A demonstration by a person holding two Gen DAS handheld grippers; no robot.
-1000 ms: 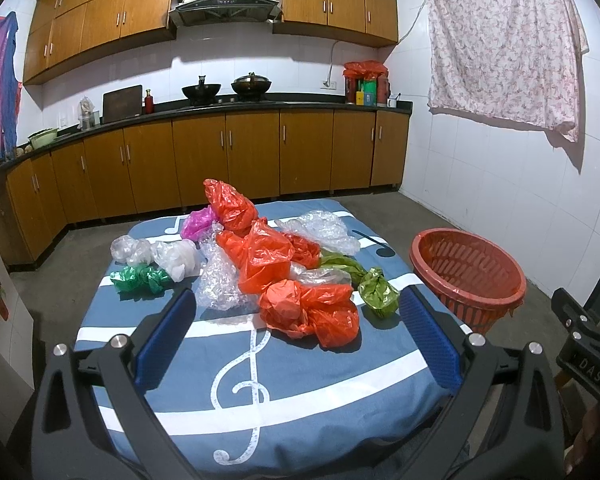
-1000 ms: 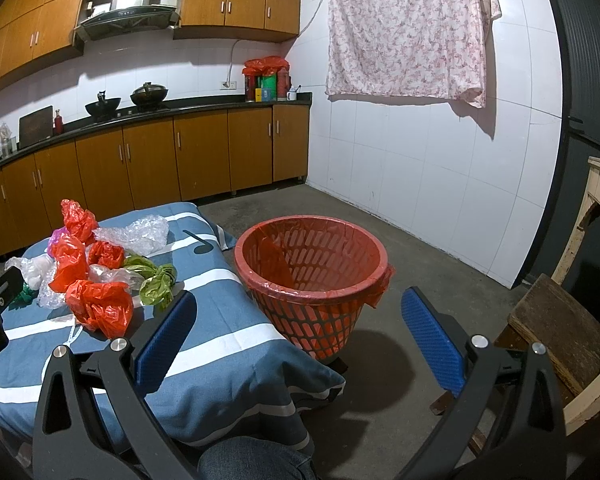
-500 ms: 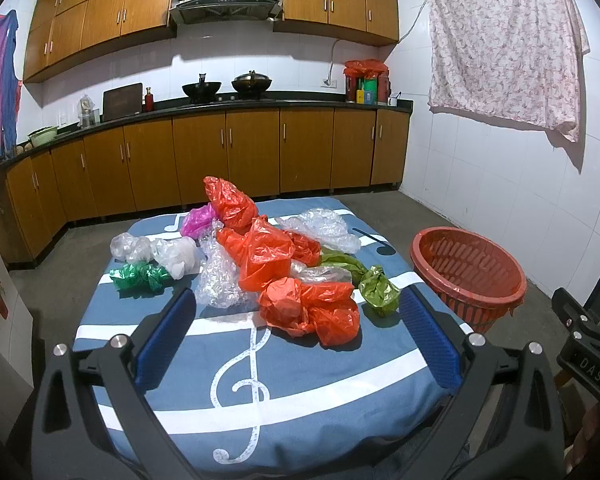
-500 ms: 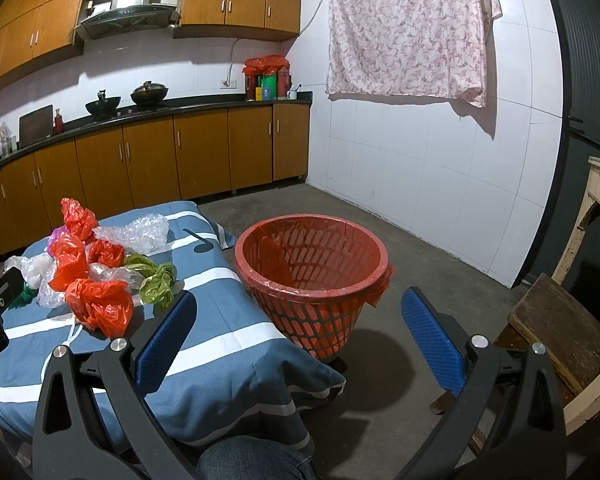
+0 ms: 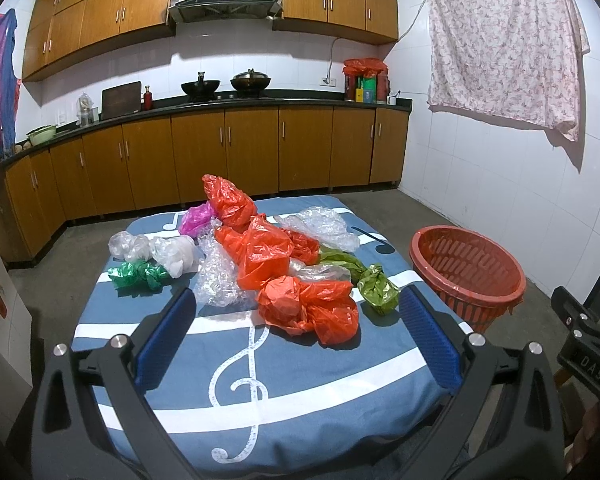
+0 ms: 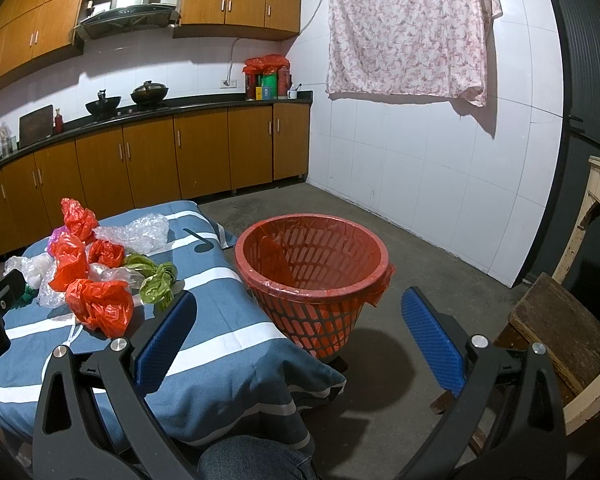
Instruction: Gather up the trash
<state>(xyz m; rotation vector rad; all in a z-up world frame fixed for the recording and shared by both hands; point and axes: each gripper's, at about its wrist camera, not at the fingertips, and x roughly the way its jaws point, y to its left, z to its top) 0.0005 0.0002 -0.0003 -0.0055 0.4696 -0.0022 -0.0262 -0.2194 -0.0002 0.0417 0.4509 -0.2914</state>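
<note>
Table (image 5: 340, 384), blue cloth w/ white stripes and clef print. Crumpled plastic bags heaped at centre toward far edge:
- orange bags (image 5: 312, 308), approx. 5, count unsure in the tangle
- clear/white, 4
- olive green bags (image 5: 376, 288), 2
- dark green bag (image 5: 138, 274), 1, near left edge
- pink, 1

Red basket (image 6: 312, 276), 1, slotted plastic, round, lined, on floor beside right edge.

Left gripper (image 5: 296, 336): spread wide, nothing held.
Right gripper (image 6: 296, 336): spread wide, nothing held.
</note>
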